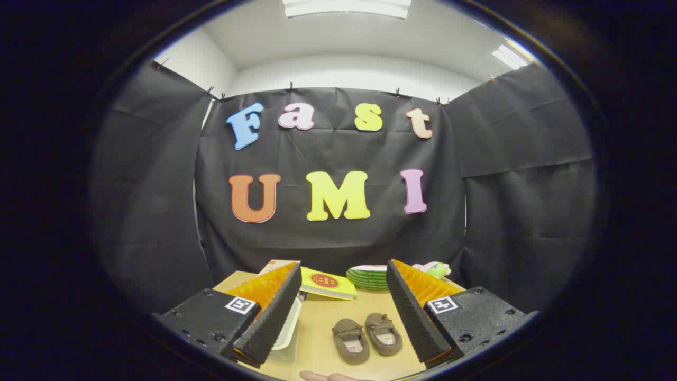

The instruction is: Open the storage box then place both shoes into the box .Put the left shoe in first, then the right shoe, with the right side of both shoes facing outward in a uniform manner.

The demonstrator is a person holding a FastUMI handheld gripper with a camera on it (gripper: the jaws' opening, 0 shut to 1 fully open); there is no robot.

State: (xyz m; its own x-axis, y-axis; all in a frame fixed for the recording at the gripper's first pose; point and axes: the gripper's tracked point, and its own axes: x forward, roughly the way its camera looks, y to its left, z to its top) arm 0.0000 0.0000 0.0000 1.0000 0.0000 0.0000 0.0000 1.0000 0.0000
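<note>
Currently, the hand-held gripper (338,317) is held raised above the counter (322,317), with its fingers spread wide and nothing gripped between them. The two fingers are seen at the lower left and lower right of the frame, angled inward. The pair of brown shoes (366,336) is laid side by side on the counter in the lower centre of the frame, between the two fingers and just ahead of them, toes pointed away from the camera. Which shoe is the left cannot be told with certainty. The storage box (288,330), a pale translucent container, is placed at the lower left, partly hidden behind the left finger; whether its lid is on cannot be told. A yellow book (328,283) and a green striped plate (367,278) are set further back, near the cloth wall. A fingertip (322,376) is seen at the bottom centre. The wide finger stance is judged suited to an approach; the box is likely to be opened first.
</note>
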